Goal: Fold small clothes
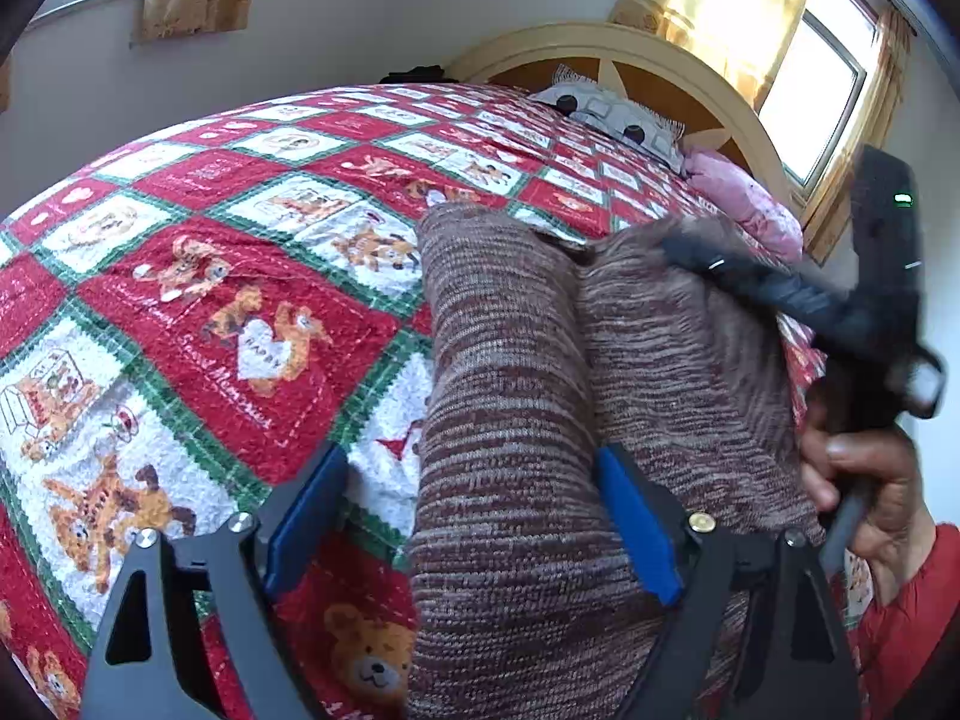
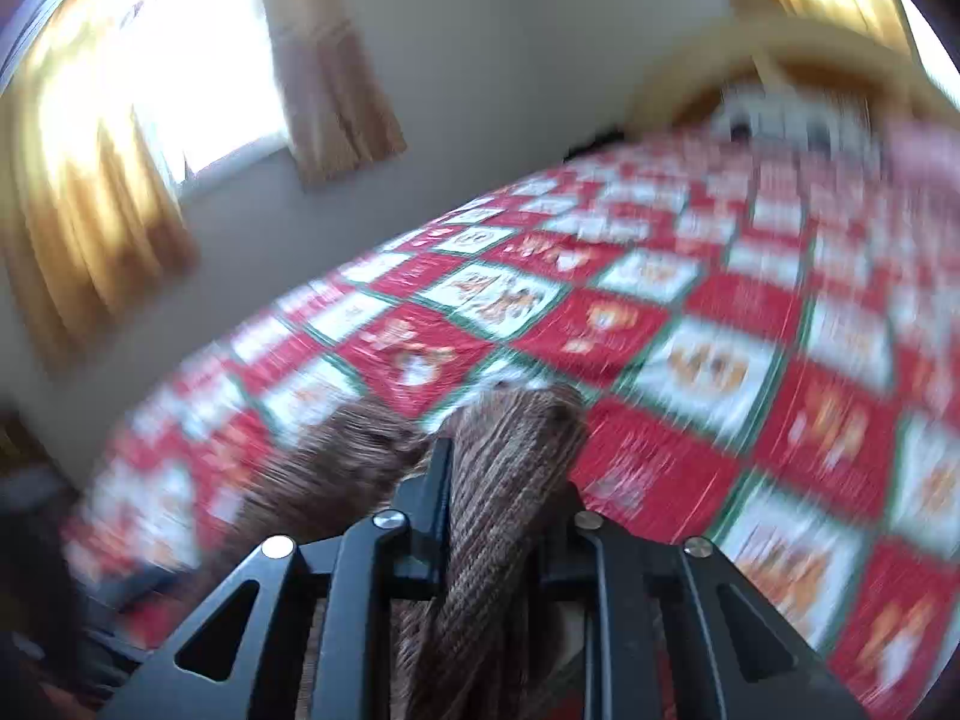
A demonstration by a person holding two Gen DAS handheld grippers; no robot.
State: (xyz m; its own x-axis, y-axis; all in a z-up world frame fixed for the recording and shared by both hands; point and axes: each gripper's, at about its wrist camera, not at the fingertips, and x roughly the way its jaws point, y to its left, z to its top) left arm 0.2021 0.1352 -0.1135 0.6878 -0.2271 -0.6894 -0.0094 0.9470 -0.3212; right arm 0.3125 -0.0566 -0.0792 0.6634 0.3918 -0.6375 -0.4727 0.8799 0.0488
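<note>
A brown and maroon knit garment (image 1: 504, 360) lies on the bed quilt (image 1: 240, 300) in two long side-by-side folds. My left gripper (image 1: 471, 462) stands wide open astride the left fold. Its right blue pad (image 1: 630, 516) lies against the cloth, while the left pad (image 1: 306, 510) is clear of it. A hand (image 1: 864, 480) holds my right gripper (image 1: 678, 249), blurred, over the far end of the right fold. In the blurred right wrist view my right gripper (image 2: 510, 468) is shut on a bunched strip of the knit garment (image 2: 522, 420), lifted off the quilt (image 2: 720, 360).
The red, white and green teddy-bear quilt covers the whole bed. A patterned pillow (image 1: 606, 108) and a pink bundle (image 1: 744, 198) lie by the curved wooden headboard (image 1: 600, 42). Curtained windows (image 1: 828, 78) stand behind. A red sleeve (image 1: 900, 618) shows at the right.
</note>
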